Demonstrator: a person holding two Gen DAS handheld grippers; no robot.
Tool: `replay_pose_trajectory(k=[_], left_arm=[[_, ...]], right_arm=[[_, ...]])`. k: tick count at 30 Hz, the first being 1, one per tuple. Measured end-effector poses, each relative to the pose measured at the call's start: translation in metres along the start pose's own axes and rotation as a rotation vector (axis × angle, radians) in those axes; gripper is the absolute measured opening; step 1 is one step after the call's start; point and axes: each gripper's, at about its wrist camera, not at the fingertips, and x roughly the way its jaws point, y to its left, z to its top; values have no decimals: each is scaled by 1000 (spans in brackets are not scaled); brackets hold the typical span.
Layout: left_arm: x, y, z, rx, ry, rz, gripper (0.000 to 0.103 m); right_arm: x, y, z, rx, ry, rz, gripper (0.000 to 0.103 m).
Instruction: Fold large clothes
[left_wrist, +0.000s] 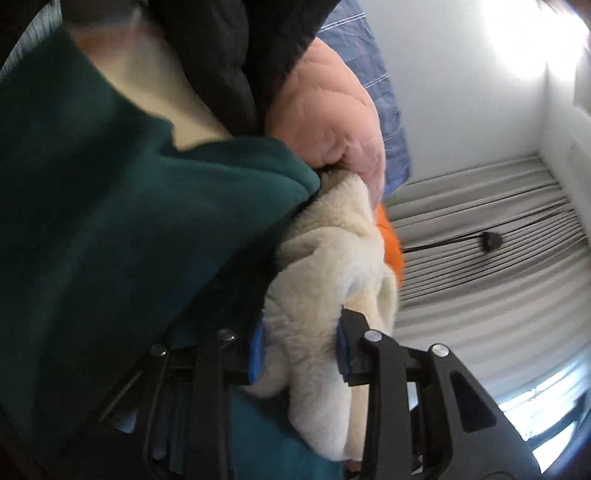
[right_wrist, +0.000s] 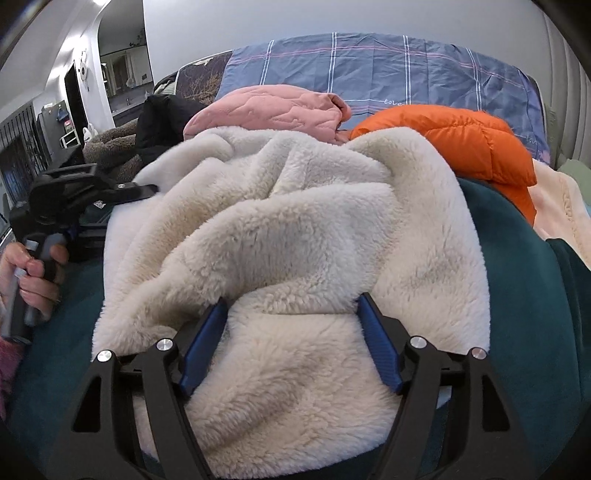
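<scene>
1. Cream fleece garment (right_wrist: 288, 229) lies crumpled on the teal cover (right_wrist: 524, 302), in front of the orange jacket (right_wrist: 454, 136); no fold done yet.
2. Our left gripper (left_wrist: 301, 349) is clamped on a fleece edge.
3. Our right gripper (right_wrist: 291, 343) straddles fleece, jaws wide, pads not pressing.
4. All folding remains.

Crumpled cream sherpa-fleece garment (right_wrist: 295, 229) on a dark teal cloth (right_wrist: 524, 302)
It lies bunched in thick, soft folds, spread across the teal surface, its far edge touching the pink quilted and orange puffer jackets.
</scene>
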Motion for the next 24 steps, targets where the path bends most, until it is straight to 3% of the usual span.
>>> replay_pose_trajectory(k=[3, 5, 8, 10, 12, 14, 15, 17, 20, 22, 23, 24], left_arm=[[-9, -30, -4, 179, -11, 195, 42], [-20, -54, -2, 275, -63, 260, 35], [-30, -106, -13, 439, -146, 209, 31], [-21, -132, -22, 542, -120, 155, 31], [3, -141, -32, 622, -64, 226, 34], [52, -116, -38, 632, 61, 430, 35], [63, -104, -42, 627, 79, 471, 35], [61, -97, -51, 659, 7, 442, 35], [42, -107, -44, 575, 23, 412, 35], [15, -113, -36, 525, -24, 371, 47], [-8, -114, -39, 521, -66, 372, 65], [-30, -113, -35, 522, -115, 390, 72]], right_arm=[[0, 0, 0, -3, 0, -3, 74], [0, 0, 0, -7, 1, -8, 74], [0, -1, 0, -7, 1, -9, 74], [0, -1, 0, -8, 1, -9, 74], [0, -1, 0, -7, 1, -8, 74], [0, -1, 0, -8, 1, -8, 74], [1, -1, 0, -8, 2, -9, 74], [2, 1, 0, -12, 3, -13, 75], [2, -1, 0, -11, 1, -5, 76], [2, -1, 0, -11, 1, -5, 76], [2, -1, 0, -11, 1, -5, 76], [2, 0, 0, -12, 0, -6, 76]])
